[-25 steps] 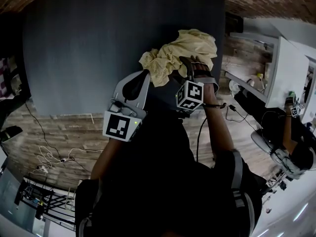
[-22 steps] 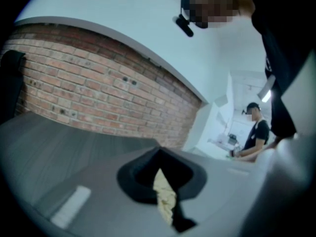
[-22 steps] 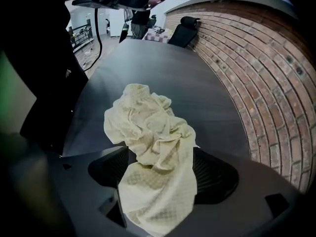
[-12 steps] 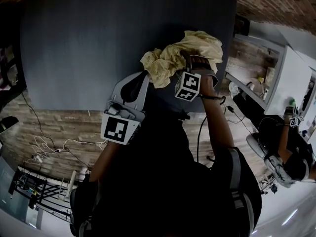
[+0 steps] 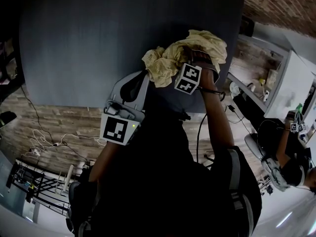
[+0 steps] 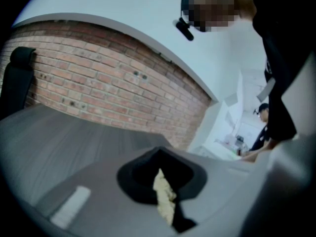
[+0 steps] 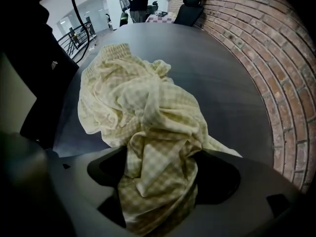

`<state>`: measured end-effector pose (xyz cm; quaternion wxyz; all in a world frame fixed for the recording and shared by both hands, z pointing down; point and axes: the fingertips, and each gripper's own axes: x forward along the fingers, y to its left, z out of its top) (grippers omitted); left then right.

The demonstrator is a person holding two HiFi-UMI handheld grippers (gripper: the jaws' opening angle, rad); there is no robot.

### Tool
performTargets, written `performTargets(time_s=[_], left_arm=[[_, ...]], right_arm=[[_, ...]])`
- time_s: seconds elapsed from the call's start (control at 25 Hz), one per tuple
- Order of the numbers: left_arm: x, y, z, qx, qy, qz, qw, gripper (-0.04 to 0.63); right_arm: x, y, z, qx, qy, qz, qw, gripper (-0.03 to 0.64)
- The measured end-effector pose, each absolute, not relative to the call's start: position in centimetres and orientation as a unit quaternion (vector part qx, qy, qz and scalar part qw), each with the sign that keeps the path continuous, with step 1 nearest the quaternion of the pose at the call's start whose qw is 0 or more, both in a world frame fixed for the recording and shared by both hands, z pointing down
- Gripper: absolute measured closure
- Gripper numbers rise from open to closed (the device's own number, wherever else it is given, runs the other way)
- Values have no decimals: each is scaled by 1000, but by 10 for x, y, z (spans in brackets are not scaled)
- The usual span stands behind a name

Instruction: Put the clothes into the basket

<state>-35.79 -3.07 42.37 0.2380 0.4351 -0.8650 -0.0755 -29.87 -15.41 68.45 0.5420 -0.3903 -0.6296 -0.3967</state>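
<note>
Crumpled pale-yellow checked garment, heaped on table

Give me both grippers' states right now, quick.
Left gripper: shut on a strip of the yellow cloth.
Right gripper: open, jaws have just been opening, the cloth bunched loosely between them.
</note>
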Motion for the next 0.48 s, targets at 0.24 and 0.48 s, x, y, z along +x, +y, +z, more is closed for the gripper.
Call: performTargets(time_s=[0.24, 0.48], left_arm=[[-357, -33, 423, 426, -867, -90, 241, 591], [-354, -34, 419, 439, -864, -86, 231, 591]], right_arm=[[-304, -153, 686, -401, -632, -355, 560, 239], [-319, -157, 680, -357, -688, -315, 547, 340]])
